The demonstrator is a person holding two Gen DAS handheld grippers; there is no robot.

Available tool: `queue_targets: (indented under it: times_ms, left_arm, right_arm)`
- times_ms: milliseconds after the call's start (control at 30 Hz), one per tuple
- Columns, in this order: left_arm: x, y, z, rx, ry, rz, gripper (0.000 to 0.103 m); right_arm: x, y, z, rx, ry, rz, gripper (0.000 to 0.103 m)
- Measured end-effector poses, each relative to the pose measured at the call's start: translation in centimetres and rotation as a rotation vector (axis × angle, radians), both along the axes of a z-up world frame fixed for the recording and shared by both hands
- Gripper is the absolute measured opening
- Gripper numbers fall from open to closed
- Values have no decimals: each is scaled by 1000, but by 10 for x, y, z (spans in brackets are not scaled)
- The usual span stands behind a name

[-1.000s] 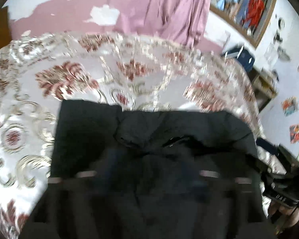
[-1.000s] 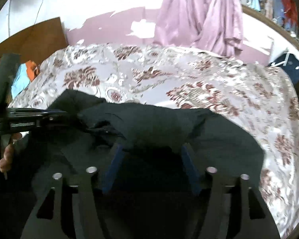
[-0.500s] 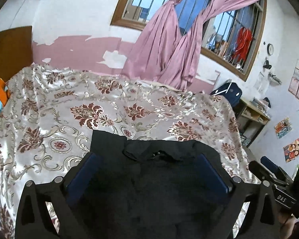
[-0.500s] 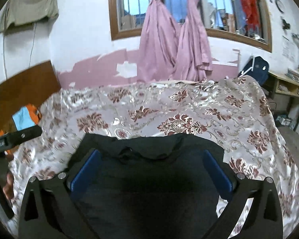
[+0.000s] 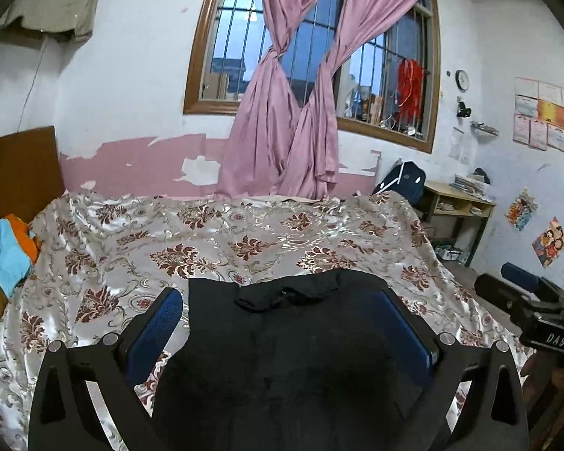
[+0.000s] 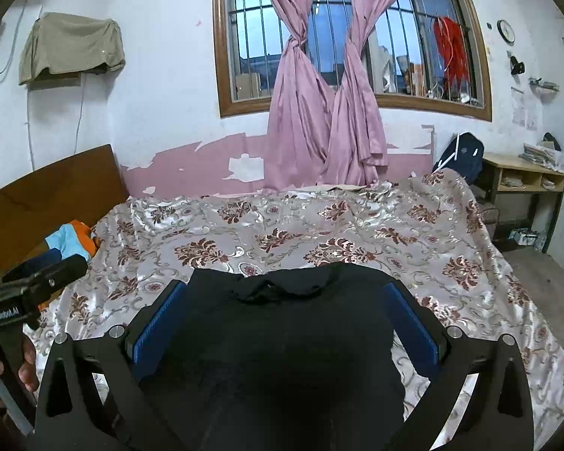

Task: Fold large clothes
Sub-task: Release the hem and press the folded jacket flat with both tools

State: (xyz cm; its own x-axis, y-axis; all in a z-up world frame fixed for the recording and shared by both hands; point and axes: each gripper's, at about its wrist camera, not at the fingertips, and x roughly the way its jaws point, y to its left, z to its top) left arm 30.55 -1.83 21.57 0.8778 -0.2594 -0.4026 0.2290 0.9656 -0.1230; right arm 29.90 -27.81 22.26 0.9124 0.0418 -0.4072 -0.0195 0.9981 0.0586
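Black garment lying folded on the floral bedspread, near its front edge; both grippers lifted back and up compared with a second ago, when pressed low over it. Left gripper and right gripper spread wide, gripping nothing, suggesting this fold done. Lower hem hidden behind the fingers.

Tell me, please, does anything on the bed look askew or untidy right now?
Yes. The black garment lies on the floral bedspread with its far edge bunched into a wrinkled ridge rather than flat. Both the left gripper and the right gripper are open, holding nothing.
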Motion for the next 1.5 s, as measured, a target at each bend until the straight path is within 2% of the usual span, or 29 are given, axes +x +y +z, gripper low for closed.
queue_targets:
  times_ms: [167,433,633,933,1100,1400,1500]
  left_arm:
    - [-39,7,1,-40,6,-34,103]
    - [-91,10,6,5,-47,-21,103]
    - [-113,6,-3,26,-37,-36,103]
    - [-127,14,-27,12,-22,7,103]
    - [-135,16,-42,63,-13,49,103]
    - [-153,27,-75,68,27,44,103]
    - [-159,33,-92,79,58,42,103]
  right_arm:
    - [-42,7,7,-18,-38,0,101]
    - [-93,13,8,6,-58,34,101]
    - [-112,9,1,28,-75,69,101]
    - [-113,3,-31,66,-28,71,101]
    - [-126,4,-48,47,-18,77,101]
    - [-156,15,-79,-7,4,88,101]
    - [-165,19,-91,-16,16,132,101]
